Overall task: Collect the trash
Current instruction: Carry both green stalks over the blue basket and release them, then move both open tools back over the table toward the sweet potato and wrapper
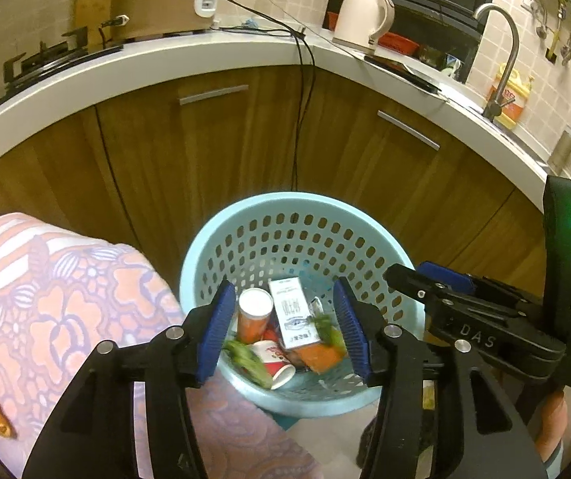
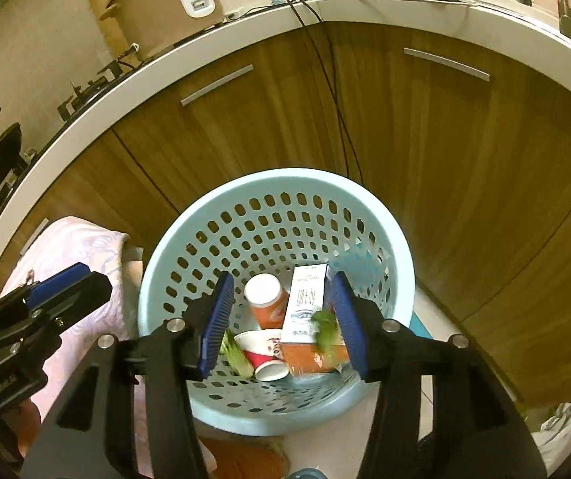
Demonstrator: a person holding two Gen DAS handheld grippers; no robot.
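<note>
Two grippers hang above a pale blue basket [image 1: 300,207], both with jaws spread wide and nothing between their blue ribbed pads. The basket is round, plastic, its wall pierced with rows of oval holes, and it stands on the floor just in front of brown wooden cabinet doors [image 2: 221,127] under a white countertop [image 1: 165,60].

Inside the basket lies the trash. A white carton [image 2: 305,303] with dark printed characters leans against the far side of the basket's bottom. Beside it, to the left, an orange cup [image 2: 267,301] lies with its white round end turned upward. Nearer than both, a red and white paper cup [image 2: 267,355] lies on its side, open mouth facing the near rim. Green leafy scraps [image 2: 233,351] sit left of that cup, and more greens with an orange piece [image 1: 321,353] rest at the carton's right.

The left gripper [image 1: 285,331] is over the basket's near-left part; the right gripper [image 2: 281,327] hangs over its near rim. Left of the basket is a pink flower-patterned cloth [image 1: 66,287].
</note>
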